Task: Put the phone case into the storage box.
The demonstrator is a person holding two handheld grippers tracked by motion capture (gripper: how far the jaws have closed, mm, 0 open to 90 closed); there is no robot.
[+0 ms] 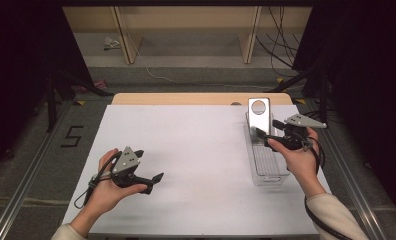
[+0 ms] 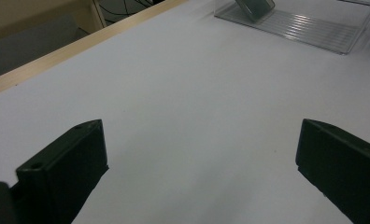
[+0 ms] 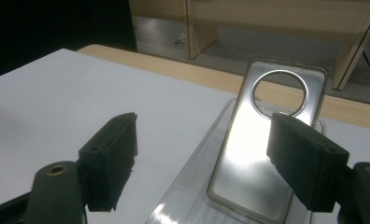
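A clear phone case [image 1: 259, 114] with a round camera hole leans upright at the far end of a long clear plastic tray [image 1: 269, 167] on the right of the white table. My right gripper [image 1: 267, 127] hovers open just in front of the case, over the tray. In the right gripper view the case [image 3: 248, 158] stands between and beyond the two spread jaws of this gripper [image 3: 204, 130], untouched. My left gripper [image 1: 150, 165] rests open and empty near the table's front left. Its view shows the left gripper [image 2: 202, 135] with jaws wide apart, and the tray [image 2: 314, 32] far off.
A white sheet [image 1: 196, 145] covers the table, with a wooden strip [image 1: 186, 98] along the far edge. Beyond it stands a wooden shelf frame [image 1: 126, 35], with cables [image 1: 281, 45] on the floor. A floor mark "5" [image 1: 72, 136] lies to the left.
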